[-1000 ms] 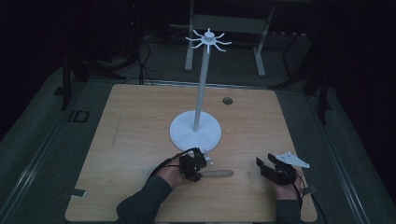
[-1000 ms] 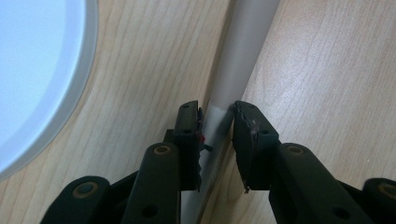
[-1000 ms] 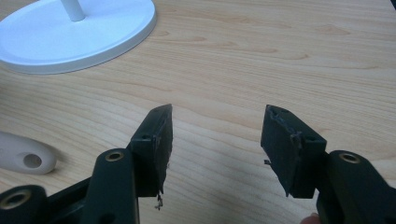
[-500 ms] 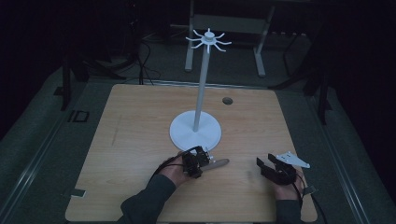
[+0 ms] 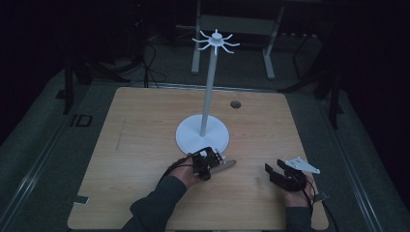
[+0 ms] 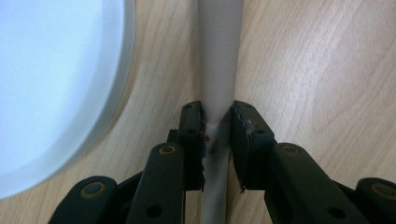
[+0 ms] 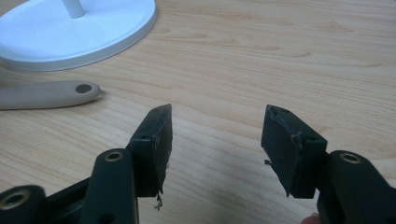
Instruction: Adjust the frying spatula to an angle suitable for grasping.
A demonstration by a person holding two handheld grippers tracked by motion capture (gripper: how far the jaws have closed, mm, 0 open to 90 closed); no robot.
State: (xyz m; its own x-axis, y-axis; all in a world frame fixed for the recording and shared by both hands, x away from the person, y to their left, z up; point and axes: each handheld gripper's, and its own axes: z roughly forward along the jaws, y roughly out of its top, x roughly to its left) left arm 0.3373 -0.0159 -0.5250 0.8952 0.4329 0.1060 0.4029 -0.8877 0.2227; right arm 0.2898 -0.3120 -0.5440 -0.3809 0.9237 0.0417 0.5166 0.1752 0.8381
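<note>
Left gripper view: the left gripper (image 6: 217, 126) pinches a long beige utensil handle (image 6: 219, 60) beside the white stand's round base (image 6: 56, 84). Next it probably must lift and hang it. The right gripper (image 7: 215, 140) sits wide apart.

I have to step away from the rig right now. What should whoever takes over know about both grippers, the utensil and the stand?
Left gripper: shut on the beige utensil handle, low over the table beside the white stand.
Right gripper: open, holding nothing, resting at the table's near right.
Done: utensil gripped.
Left, probably: lift it and hang it by the hole in its handle end on one of the hooks atop the stand.
</note>
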